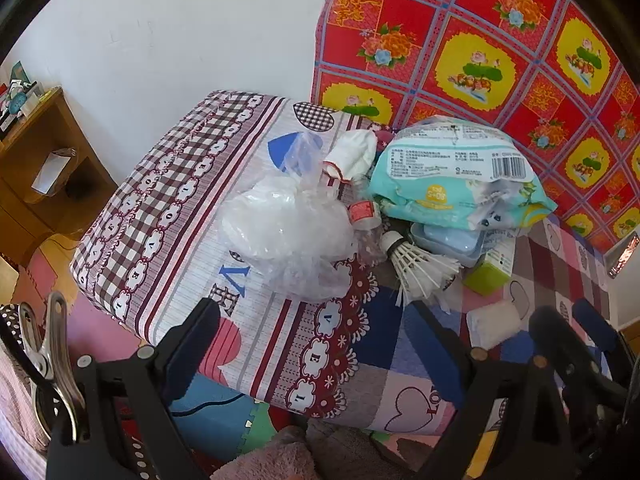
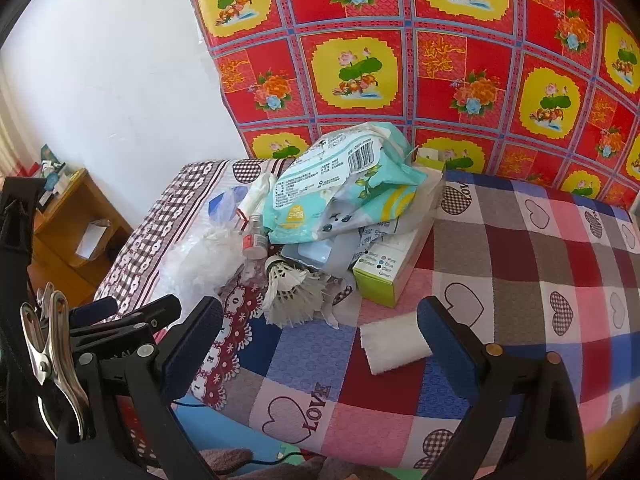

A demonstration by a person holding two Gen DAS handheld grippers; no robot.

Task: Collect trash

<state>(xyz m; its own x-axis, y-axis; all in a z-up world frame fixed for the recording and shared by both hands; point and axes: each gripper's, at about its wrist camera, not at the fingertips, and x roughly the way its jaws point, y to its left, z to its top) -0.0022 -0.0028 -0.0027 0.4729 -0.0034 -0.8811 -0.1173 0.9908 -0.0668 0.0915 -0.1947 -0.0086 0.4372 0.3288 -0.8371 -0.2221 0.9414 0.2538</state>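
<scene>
Both grippers [image 1: 316,332] [image 2: 320,336] hover open above bed litter [image 2: 320,216].

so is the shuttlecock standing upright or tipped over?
Tipped over. The shuttlecock lies on its side on the bed cover, cork toward the pile, feathers fanned toward the camera.

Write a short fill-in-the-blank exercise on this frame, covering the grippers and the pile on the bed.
1. Both the left gripper and the right gripper are ____ and hold nothing.
2. The white shuttlecock lies just in front of the ____ wet-wipes pack.
3. The folded white pad lies ____ from the pile.
4. The pack's barcode faces ____.

Missing words: open; teal; apart; up
</scene>
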